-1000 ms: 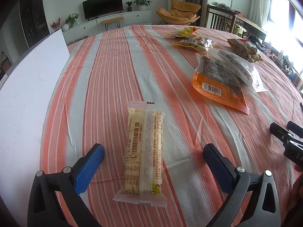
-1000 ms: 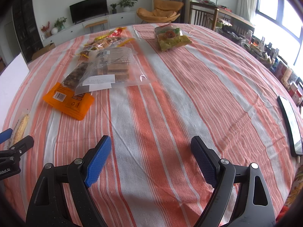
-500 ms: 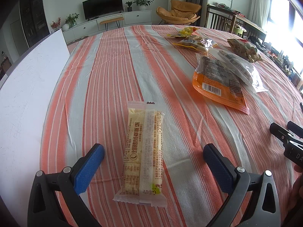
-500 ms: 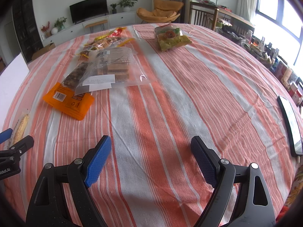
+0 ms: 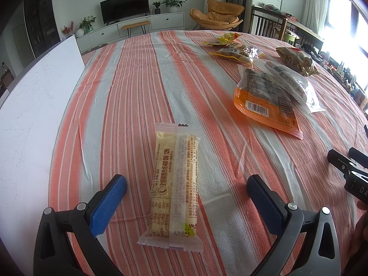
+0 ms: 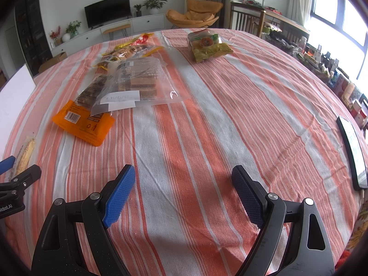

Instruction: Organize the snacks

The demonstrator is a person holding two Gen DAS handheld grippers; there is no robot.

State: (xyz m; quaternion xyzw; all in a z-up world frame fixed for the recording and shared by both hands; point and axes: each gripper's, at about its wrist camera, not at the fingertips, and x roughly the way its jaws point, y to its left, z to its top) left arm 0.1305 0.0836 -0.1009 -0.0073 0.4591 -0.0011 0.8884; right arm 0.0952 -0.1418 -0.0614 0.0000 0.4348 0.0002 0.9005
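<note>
Two grippers, left gripper [image 5: 186, 191] & right gripper [image 6: 182, 188], both spread wide, empty; wafer pack [image 5: 173, 188] lies between left's fingers, orange bag [image 5: 264, 102] w/ other snacks beyond.

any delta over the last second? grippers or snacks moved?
No visible change. The left hand-held gripper is open as before, its fingers either side of the pale snack bar without touching it. The right hand-held gripper is open over bare striped tablecloth. The orange pouch and clear bag lie where they were.
</note>
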